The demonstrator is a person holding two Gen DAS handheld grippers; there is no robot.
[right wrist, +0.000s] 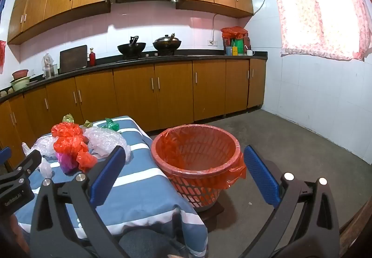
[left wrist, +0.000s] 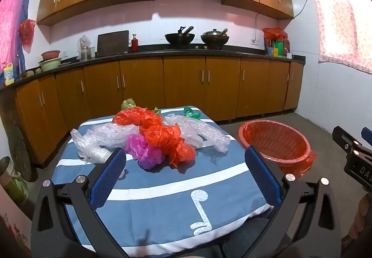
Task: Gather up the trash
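A heap of crumpled plastic lies on the blue striped tablecloth (left wrist: 162, 190): orange bags (left wrist: 162, 134), a pink-purple bag (left wrist: 145, 149), clear bubble wrap (left wrist: 109, 133), a clear bag (left wrist: 89, 147), a green scrap (left wrist: 191, 113) and a yellow-green scrap (left wrist: 128, 103). A red basket (left wrist: 276, 145) lined with an orange bag stands on the floor to the table's right and looks empty (right wrist: 197, 153). My left gripper (left wrist: 183, 160) is open and empty, just short of the heap. My right gripper (right wrist: 183, 160) is open and empty, in front of the basket.
Brown kitchen cabinets (left wrist: 183, 85) and a dark counter with two woks (left wrist: 180, 38) run along the far wall. A curtained window (right wrist: 320, 9) is on the right wall. Grey floor (right wrist: 302, 153) lies right of the basket. A jar (left wrist: 12, 184) stands at the left.
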